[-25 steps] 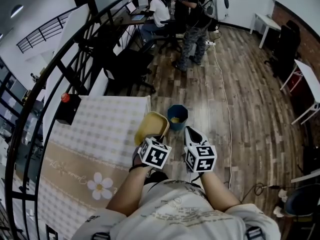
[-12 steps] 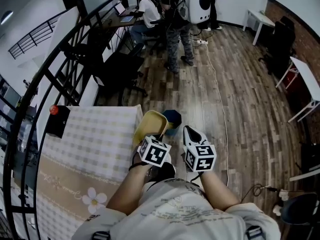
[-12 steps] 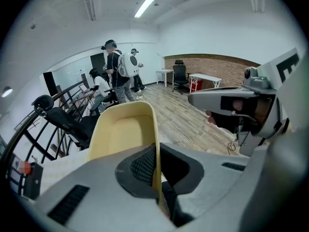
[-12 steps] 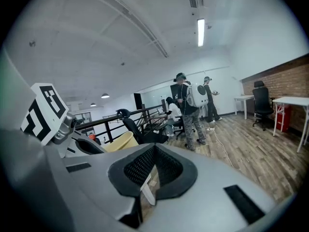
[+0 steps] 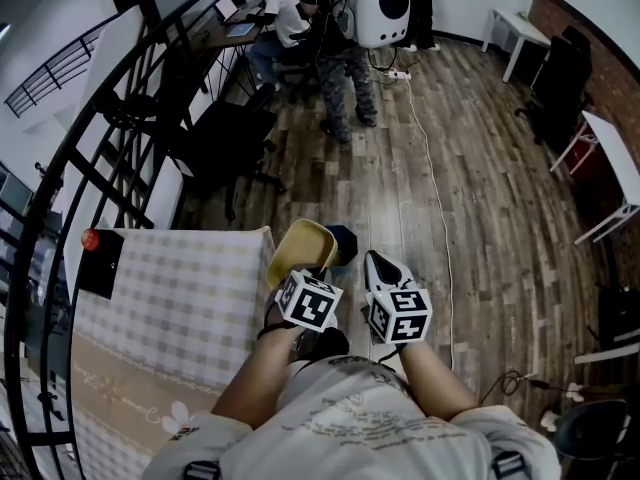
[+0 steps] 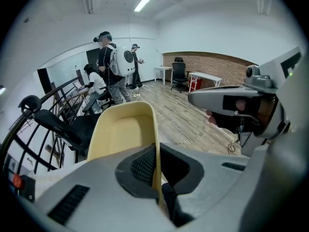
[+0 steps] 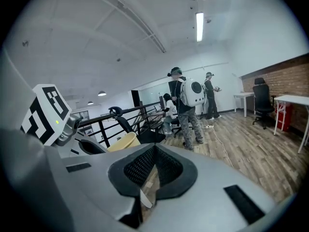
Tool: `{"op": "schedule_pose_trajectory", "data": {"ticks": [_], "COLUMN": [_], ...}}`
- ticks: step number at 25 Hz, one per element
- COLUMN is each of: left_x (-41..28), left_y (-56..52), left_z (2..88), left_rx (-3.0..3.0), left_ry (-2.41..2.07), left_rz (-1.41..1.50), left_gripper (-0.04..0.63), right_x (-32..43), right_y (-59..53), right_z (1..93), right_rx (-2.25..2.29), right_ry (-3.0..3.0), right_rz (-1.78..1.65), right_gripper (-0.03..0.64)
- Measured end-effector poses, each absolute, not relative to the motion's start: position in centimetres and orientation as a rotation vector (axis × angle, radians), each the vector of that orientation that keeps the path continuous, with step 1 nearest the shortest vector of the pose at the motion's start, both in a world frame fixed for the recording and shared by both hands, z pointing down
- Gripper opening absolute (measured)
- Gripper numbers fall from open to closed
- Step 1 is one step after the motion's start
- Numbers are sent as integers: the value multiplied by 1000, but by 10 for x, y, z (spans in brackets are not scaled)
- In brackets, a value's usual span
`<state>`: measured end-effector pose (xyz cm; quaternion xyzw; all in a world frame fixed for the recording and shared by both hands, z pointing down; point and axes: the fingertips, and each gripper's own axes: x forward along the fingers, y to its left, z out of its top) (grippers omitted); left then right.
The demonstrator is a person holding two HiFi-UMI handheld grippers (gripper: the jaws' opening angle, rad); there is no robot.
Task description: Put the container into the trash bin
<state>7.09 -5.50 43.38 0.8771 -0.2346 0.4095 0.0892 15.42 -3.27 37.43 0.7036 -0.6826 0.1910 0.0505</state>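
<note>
— Where is the container (image 6: 123,132)?

— In the left gripper (image 6: 158,153). The left gripper view shows it best: the pale yellow tub stands up from the jaws with its hollow turned toward the camera. One long side wall runs straight down between the two dark pads.

— So the jaws are pinching it?

— Yes, they are pressed onto that thin wall, one pad inside the tub and one outside. The rest of the tub sticks out beyond the jaw tips and to their left.

— And the right gripper (image 7: 153,151)?

— Its own view shows the jaws pressed together at the tips with nothing held between them. From the head view it hangs just beside the left one, to its right, and apart from the container.

— Where is the trash bin (image 5: 343,238)?

— It stands on the wooden floor (image 5: 470,188), just past the corner of the desk (image 5: 170,288) with the checked cloth. It is dark blue and round. In the head view the raised container covers its left side, so only the right part of the rim shows.

— Is the container over the bin's mouth?

— I cannot tell. The two overlap in that view, but the height and the gap between them do not show.

— Anything else?

— A person wearing a white backpack (image 5: 380,6) stands well apart, farther down the room, and another person (image 5: 268,13) sits near a table there.
</note>
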Motion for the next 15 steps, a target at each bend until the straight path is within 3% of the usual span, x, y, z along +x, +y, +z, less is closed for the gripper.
{"op": "schedule_pose_trajectory", "data": {"ticks": [15], "left_x": [136], "left_y": [-213], "left_z": [439], "left_rx": [2607], "left_ry": [-611], "left_rz": [1238], "left_gripper": [8], "right_x": [222], "right_y": [-195], "right_z": [369], "right_rx": [2148], "right_ry": [-2014], "right_rz": [563], "right_gripper": [3]}}
